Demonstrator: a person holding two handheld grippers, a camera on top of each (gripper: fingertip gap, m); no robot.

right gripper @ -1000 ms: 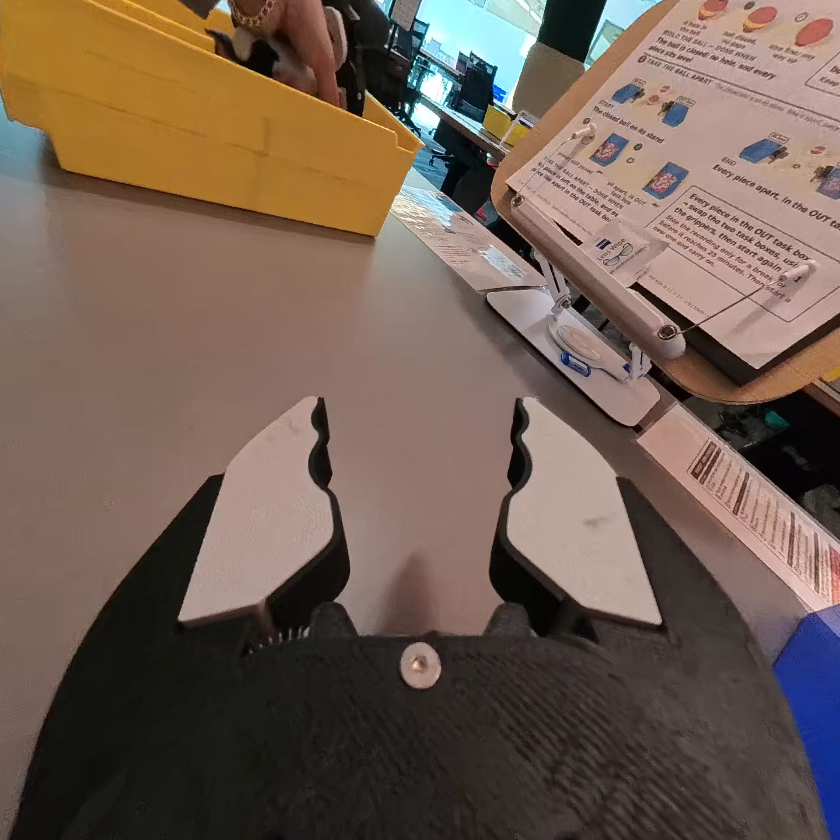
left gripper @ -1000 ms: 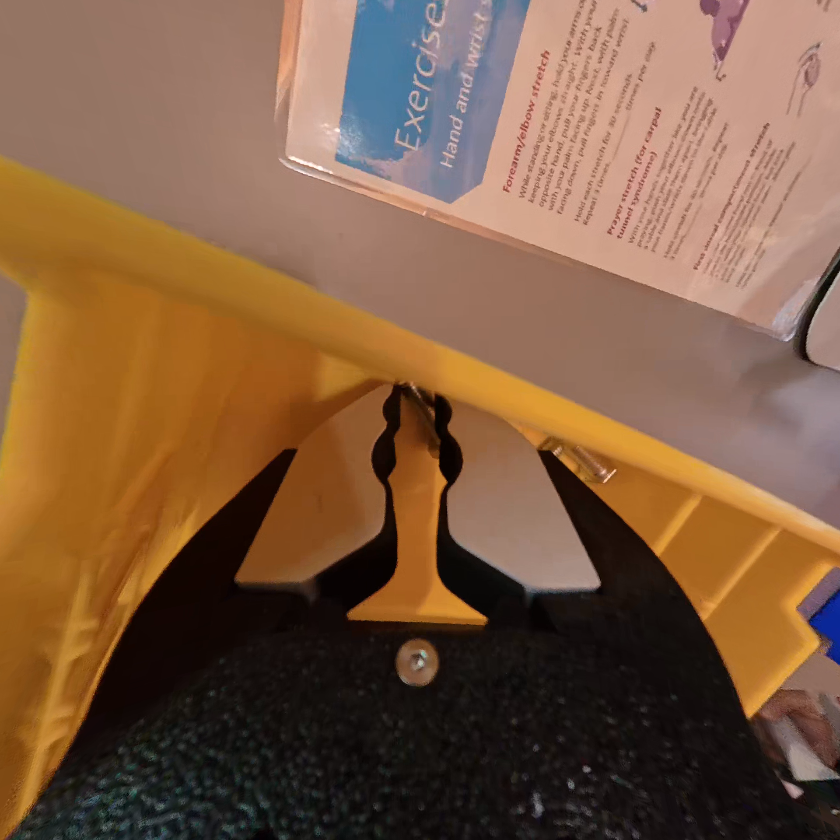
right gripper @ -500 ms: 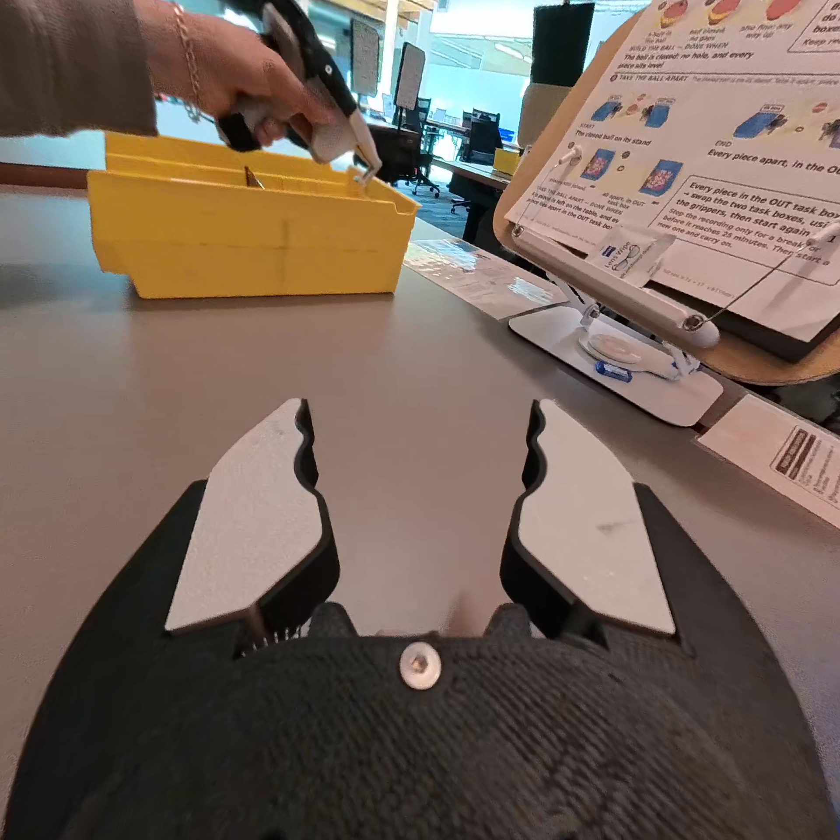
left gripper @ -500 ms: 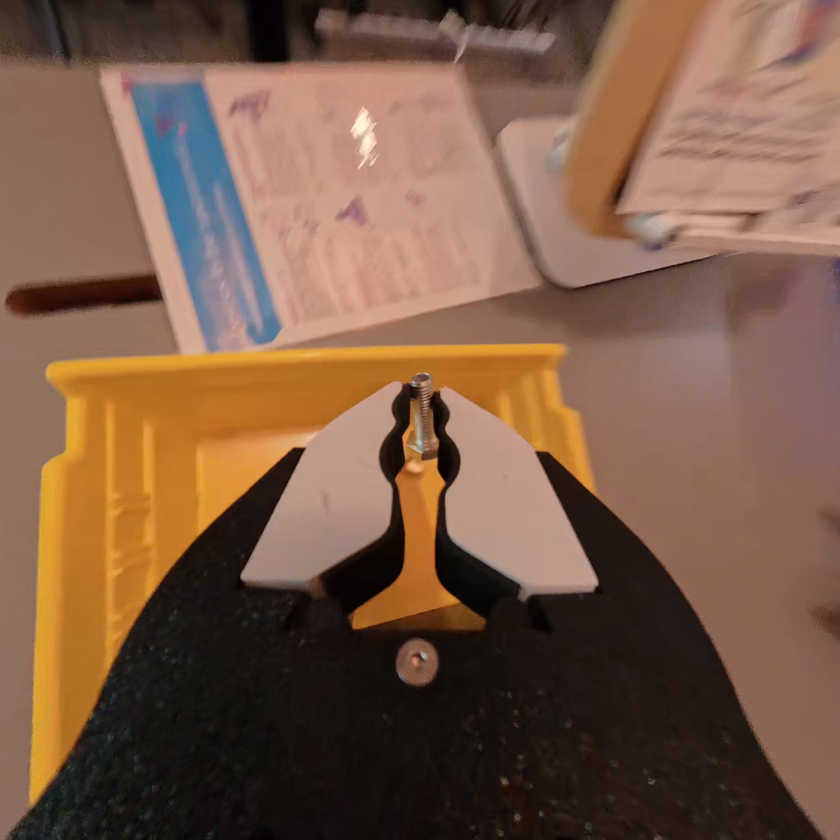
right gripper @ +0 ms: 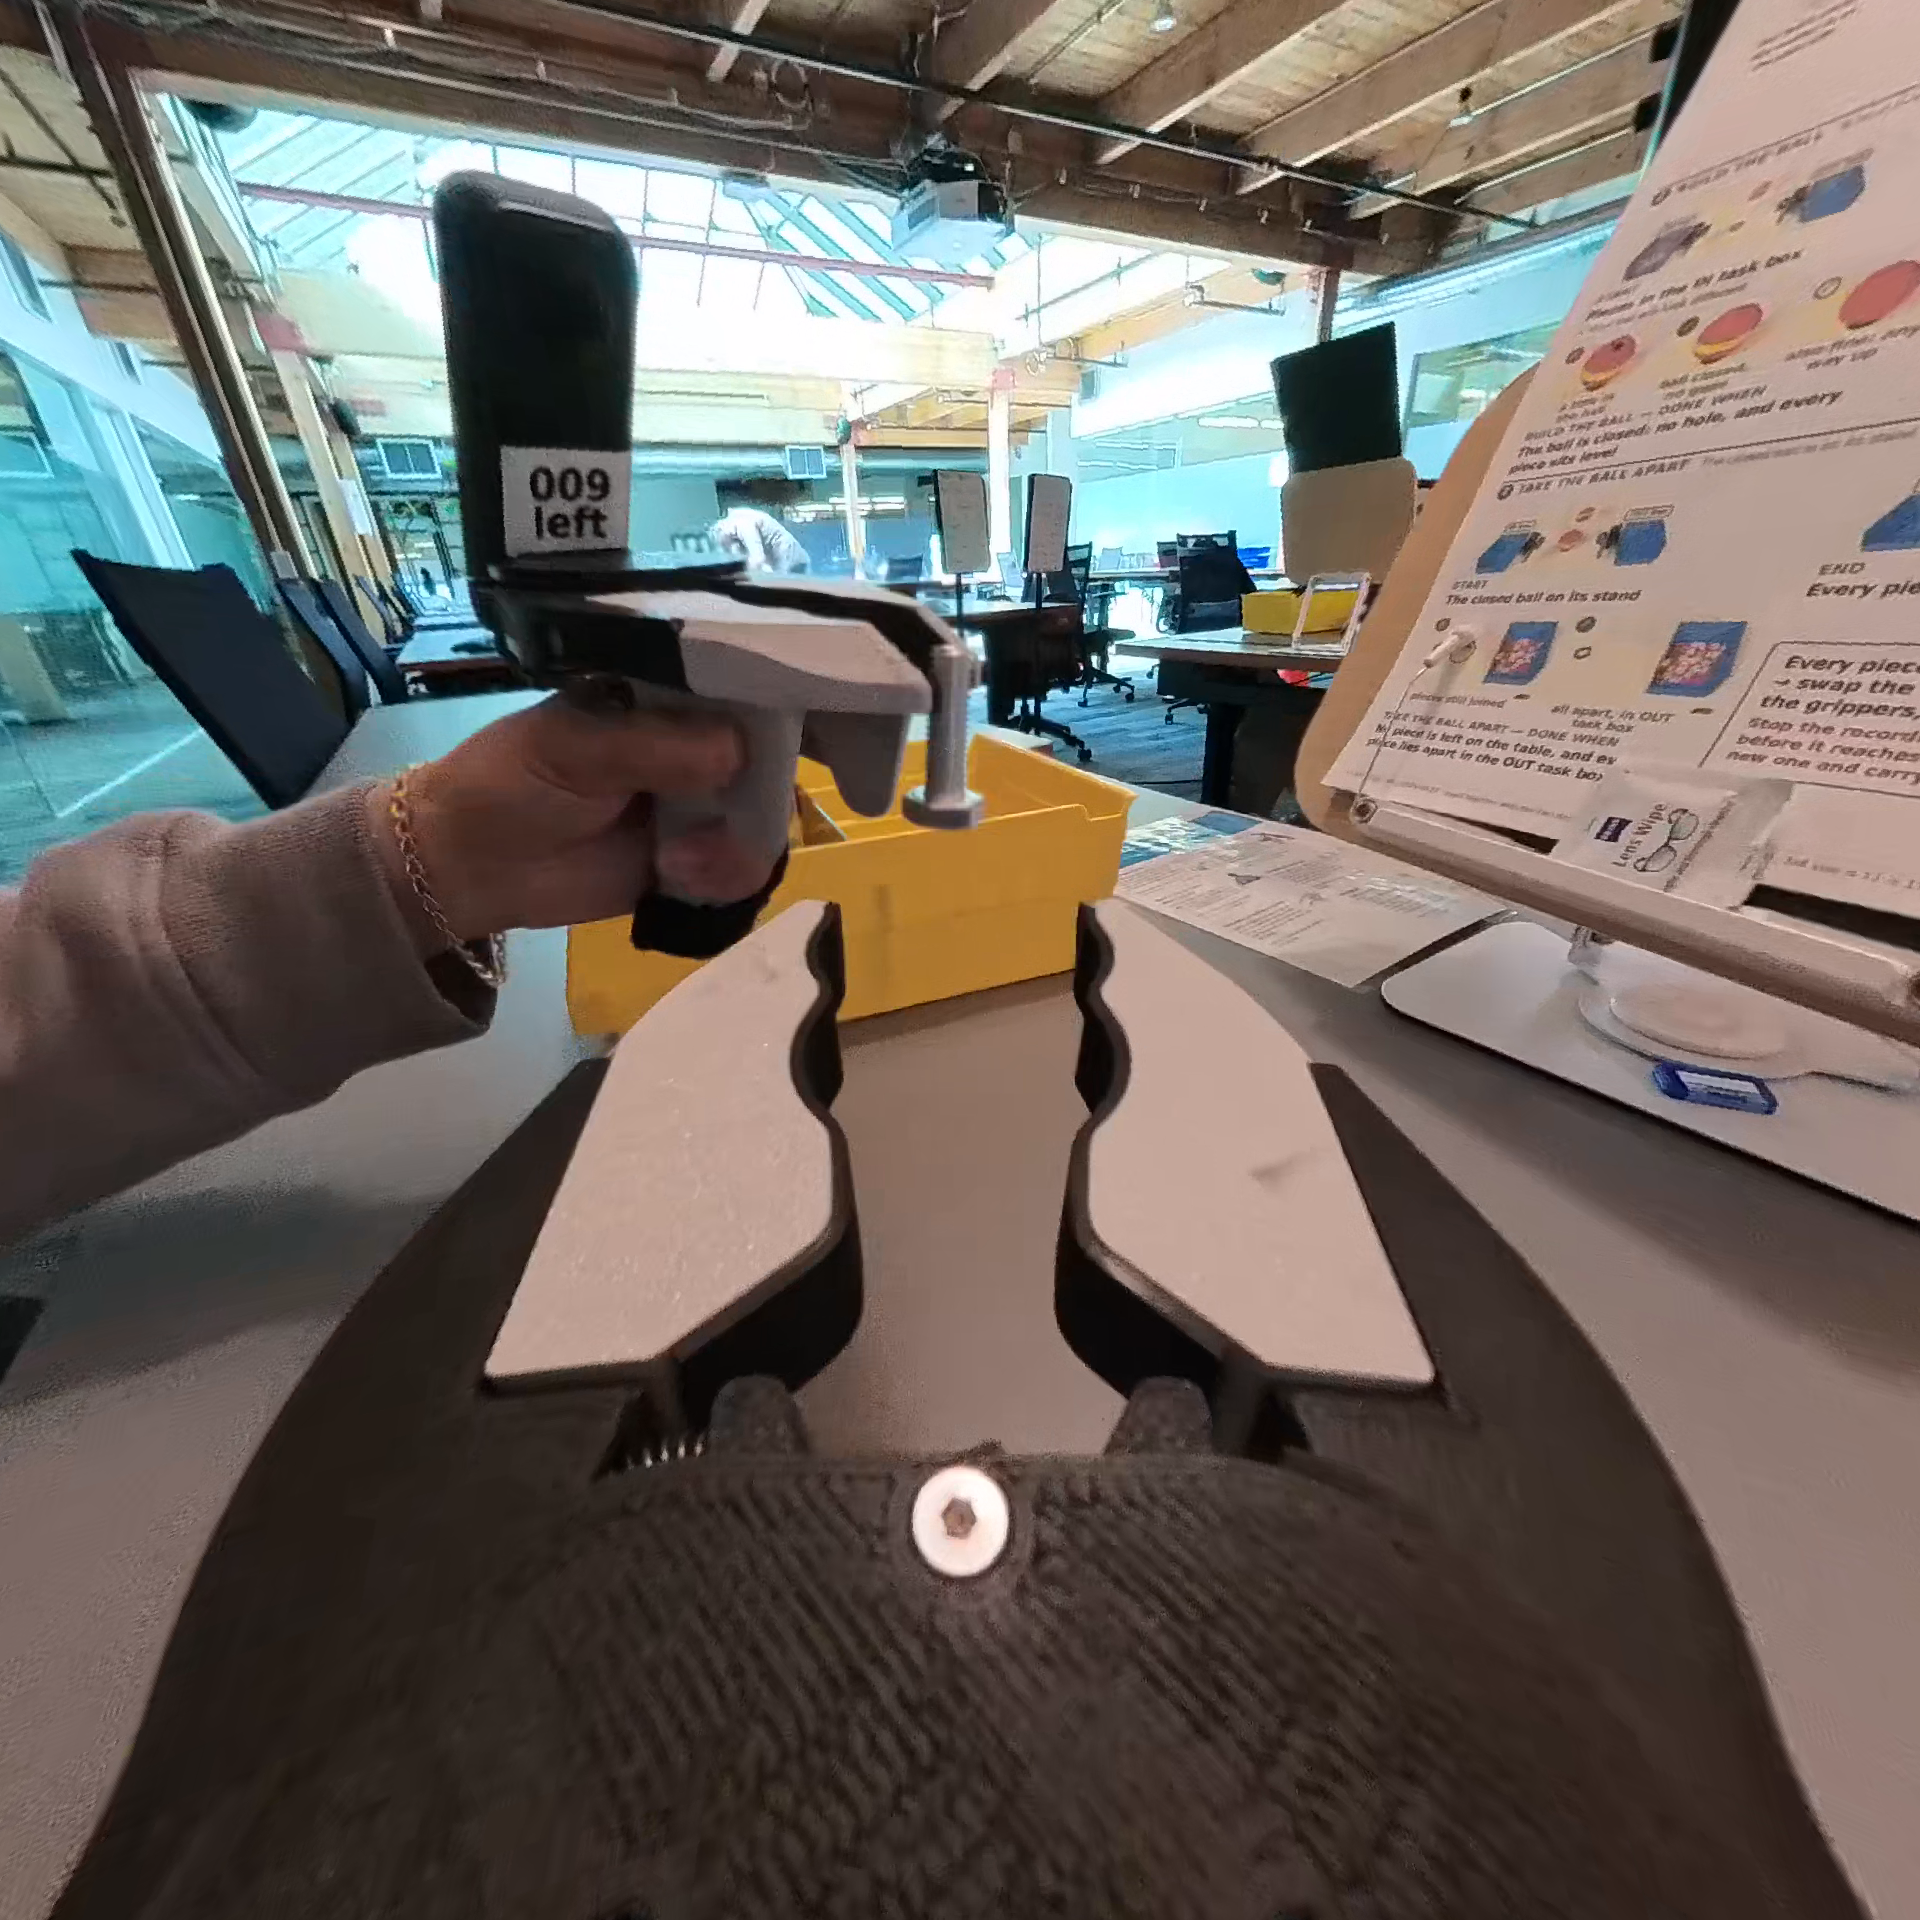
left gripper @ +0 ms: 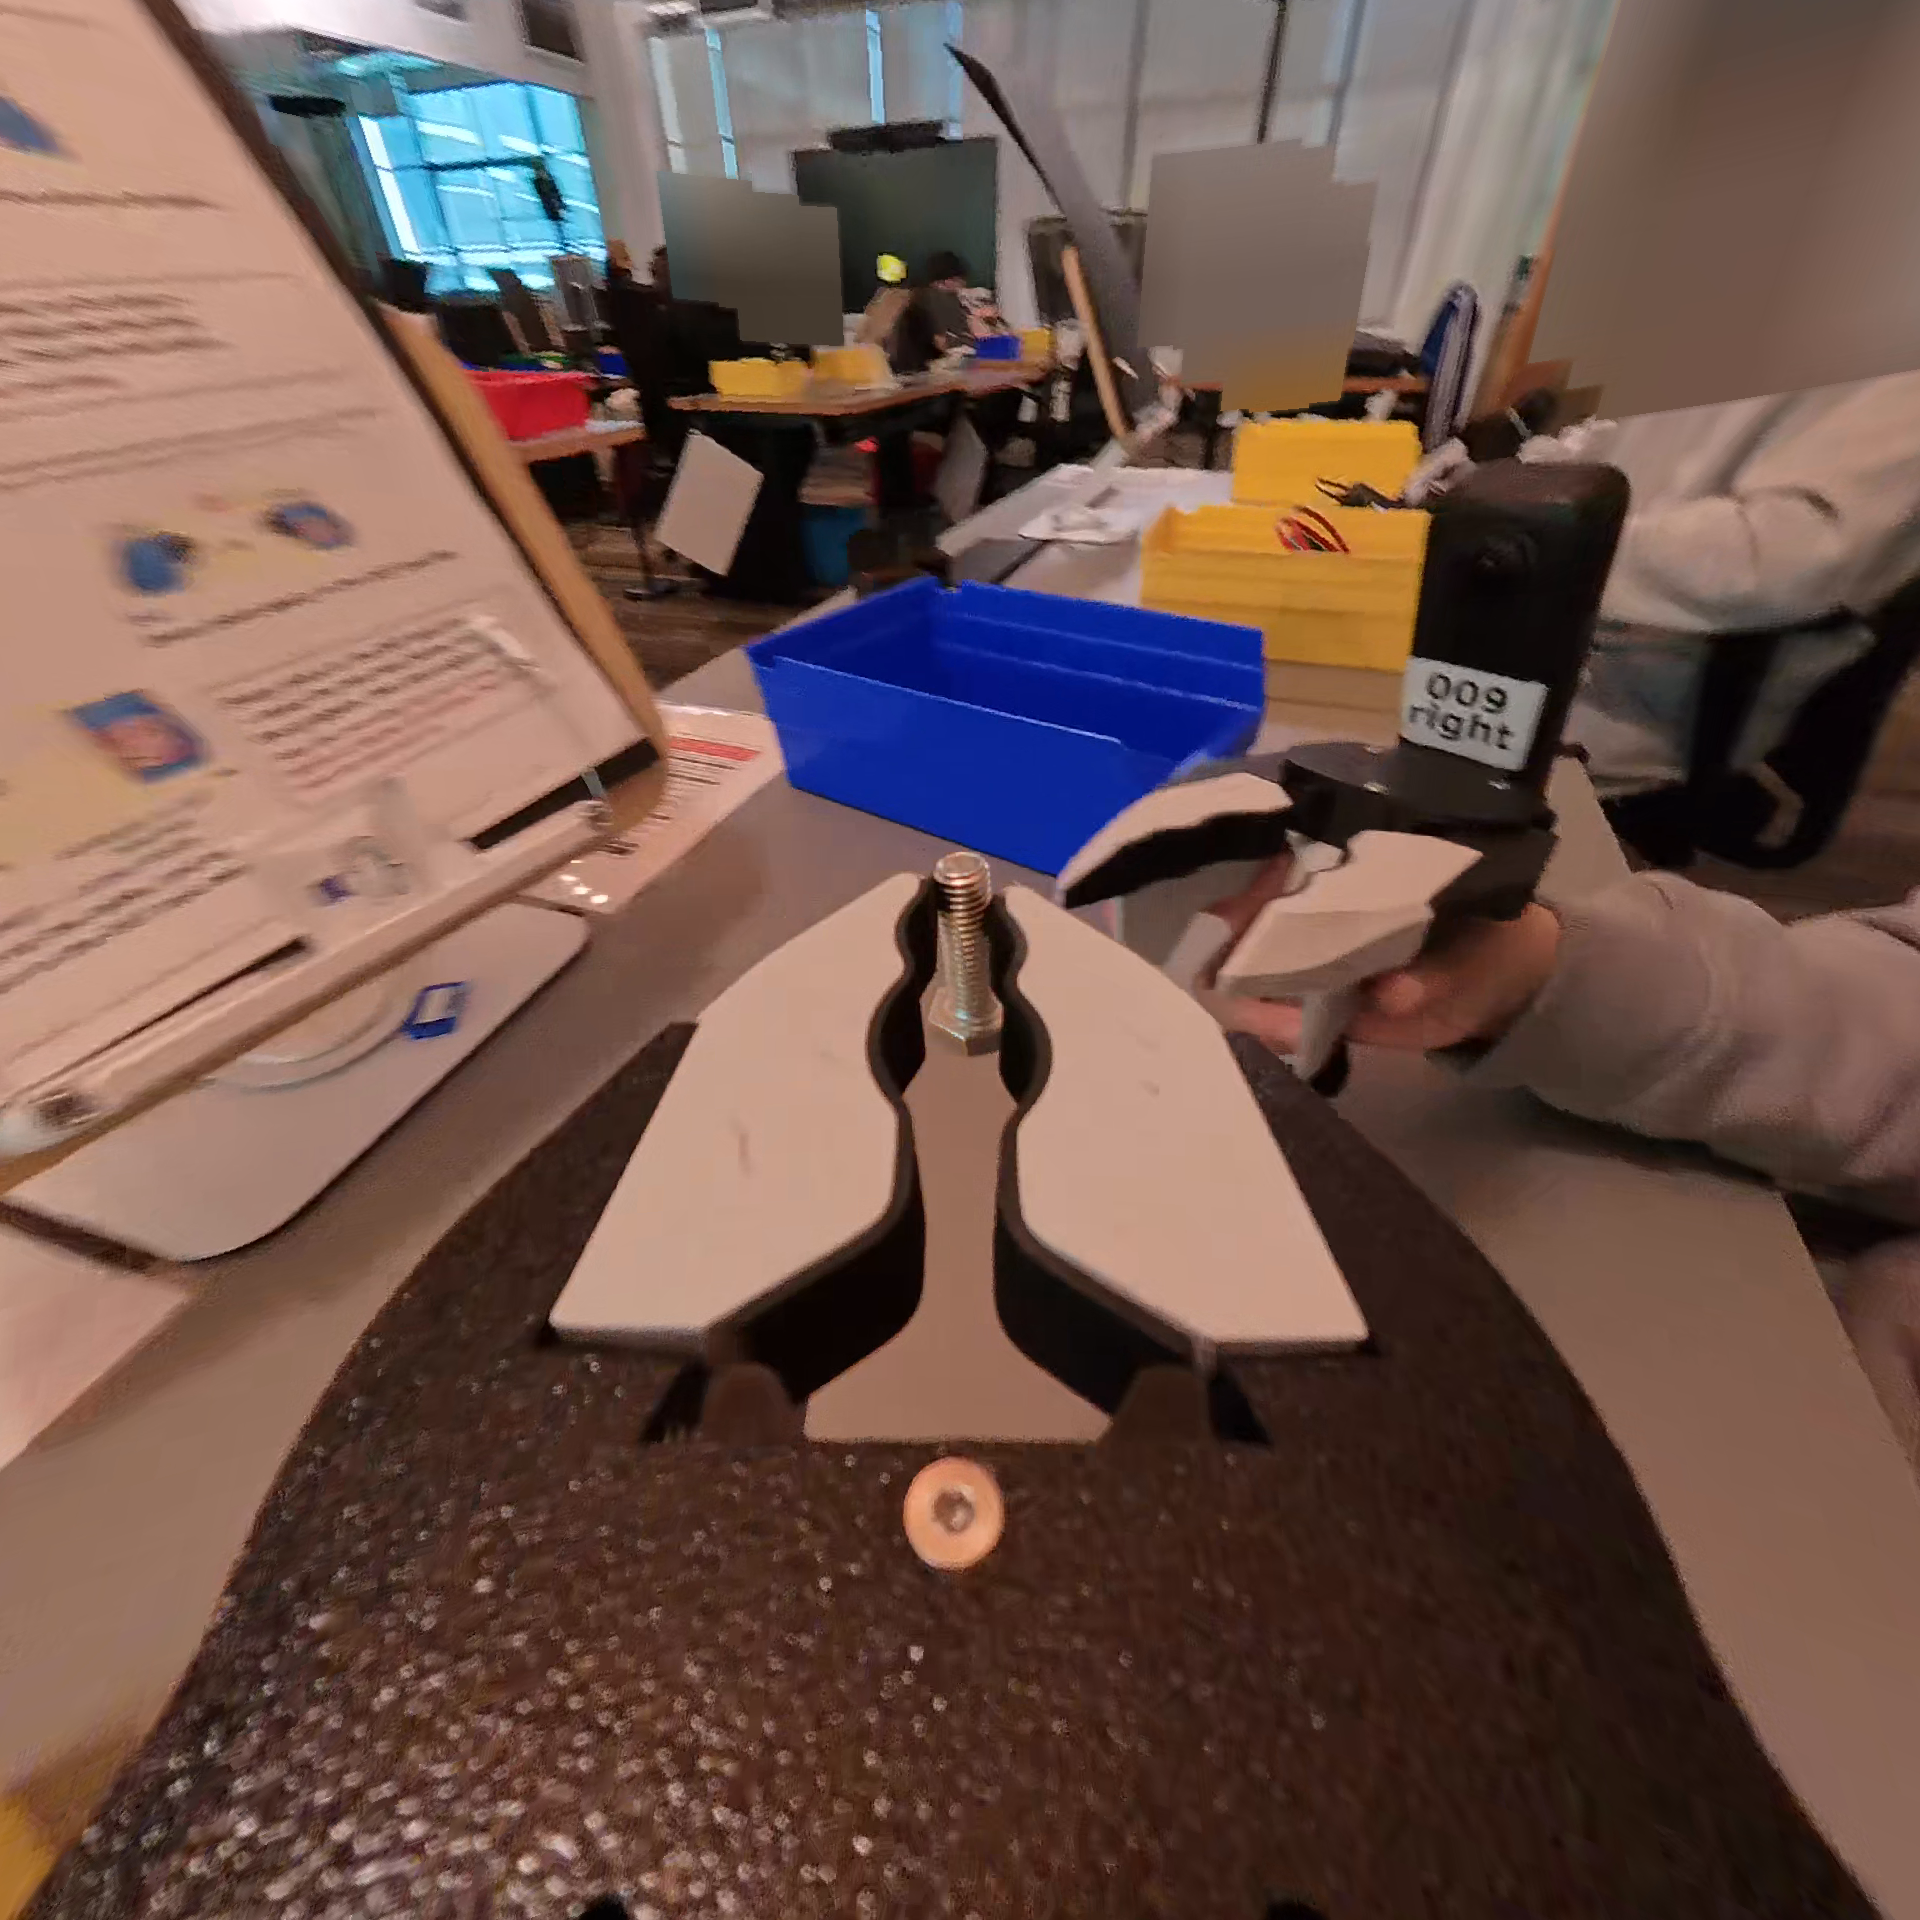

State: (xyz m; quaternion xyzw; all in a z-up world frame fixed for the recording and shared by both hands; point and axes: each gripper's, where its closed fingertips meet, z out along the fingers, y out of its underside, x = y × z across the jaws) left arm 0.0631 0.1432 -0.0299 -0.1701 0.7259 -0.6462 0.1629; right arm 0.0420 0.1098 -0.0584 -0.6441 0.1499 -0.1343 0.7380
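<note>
Yellow bin (right gripper: 935, 894) — divider inside; blue bin (left gripper: 997, 717) — bare.

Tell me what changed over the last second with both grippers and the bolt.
The left gripper, which had closed on the silver bolt inside the yellow bin, lifted it out and swung toward the right gripper. The right gripper rose off the grey table, its jaws narrower but still open on nothing. The bin stayed put.

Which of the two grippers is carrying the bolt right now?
The left gripper: its fingers pinch a silver bolt. The right gripper stands open with nothing between its fingers.
</note>
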